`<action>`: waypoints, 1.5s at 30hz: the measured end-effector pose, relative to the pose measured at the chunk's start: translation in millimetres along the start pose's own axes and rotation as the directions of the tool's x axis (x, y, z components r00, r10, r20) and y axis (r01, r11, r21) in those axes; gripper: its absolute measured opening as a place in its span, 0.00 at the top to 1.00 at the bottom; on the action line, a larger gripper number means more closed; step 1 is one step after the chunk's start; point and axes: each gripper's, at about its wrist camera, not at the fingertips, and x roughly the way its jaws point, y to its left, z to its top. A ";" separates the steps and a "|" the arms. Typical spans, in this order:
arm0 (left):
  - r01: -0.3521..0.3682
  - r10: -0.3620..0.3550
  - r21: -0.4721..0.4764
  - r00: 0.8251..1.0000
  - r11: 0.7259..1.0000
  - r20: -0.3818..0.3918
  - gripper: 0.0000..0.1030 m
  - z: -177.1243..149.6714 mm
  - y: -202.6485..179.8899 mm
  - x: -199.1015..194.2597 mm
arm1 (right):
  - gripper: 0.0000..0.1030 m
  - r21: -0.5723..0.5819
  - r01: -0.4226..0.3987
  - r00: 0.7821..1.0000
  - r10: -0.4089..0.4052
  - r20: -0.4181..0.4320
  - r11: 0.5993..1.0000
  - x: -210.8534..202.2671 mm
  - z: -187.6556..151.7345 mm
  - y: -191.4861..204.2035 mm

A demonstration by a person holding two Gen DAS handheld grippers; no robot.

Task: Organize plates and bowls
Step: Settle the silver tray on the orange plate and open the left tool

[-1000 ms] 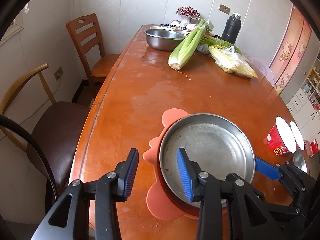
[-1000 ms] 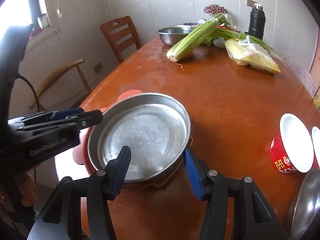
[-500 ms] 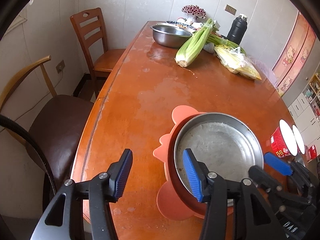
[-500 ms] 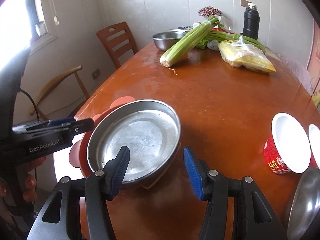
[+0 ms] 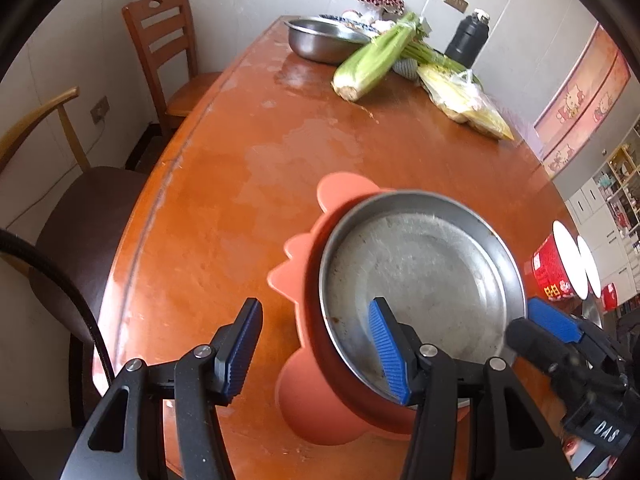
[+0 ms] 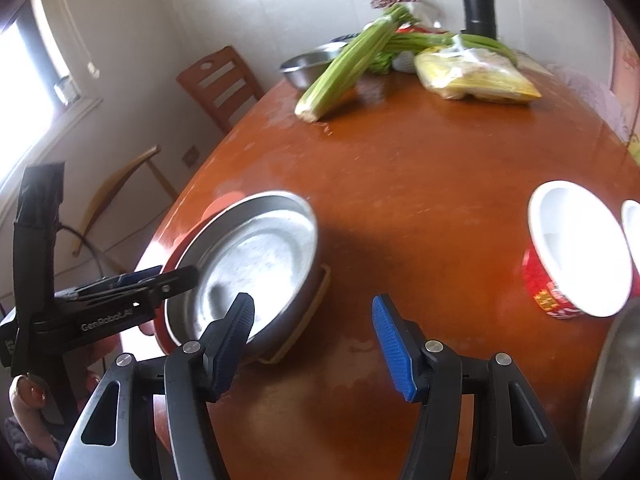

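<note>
Left wrist view: a shallow steel pan sits nested in a coral scalloped plate near the tabletop's near left edge. The left gripper hangs over the plate's left rim, fingers spread with nothing pinched, its jaws having just been opening; one blue pad hovers over the pan's near rim, the other over bare wood. The right gripper shows at the pan's right side. Right wrist view: the right gripper stands apart from the pan, fingers spread and empty over bare wood just right of it, jaws having just been widening. A thin tan piece peeks from beneath the stack's right side. Toward the tabletop's right edge stand two red bowls with white insides, with a steel dish's rim at the near right corner. At the far end lie a steel bowl, celery, a yellow bag and a black flask. Two chairs stand along the left edge.
</note>
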 end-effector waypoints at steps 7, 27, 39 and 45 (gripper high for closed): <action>0.040 -0.041 -0.016 0.999 0.999 -0.019 0.47 -2.1 1.2 7.1 | 0.39 -0.065 -0.022 0.999 0.019 -0.041 0.998 12.9 -5.5 18.7; 0.063 -0.062 0.030 0.997 0.998 -0.049 0.47 15.1 -34.9 25.8 | 0.39 -0.085 0.013 0.999 -0.016 -0.031 0.996 18.0 -2.3 12.3; 0.054 -0.050 0.054 0.996 0.997 -0.075 0.46 36.0 -60.2 41.9 | 0.39 -0.036 0.044 0.999 -0.044 0.002 0.998 19.1 12.3 -12.0; -0.008 0.010 0.040 0.999 0.999 -0.048 0.46 38.4 -54.8 34.7 | 0.39 -0.014 0.078 0.996 -0.077 0.035 0.997 13.2 14.9 -20.7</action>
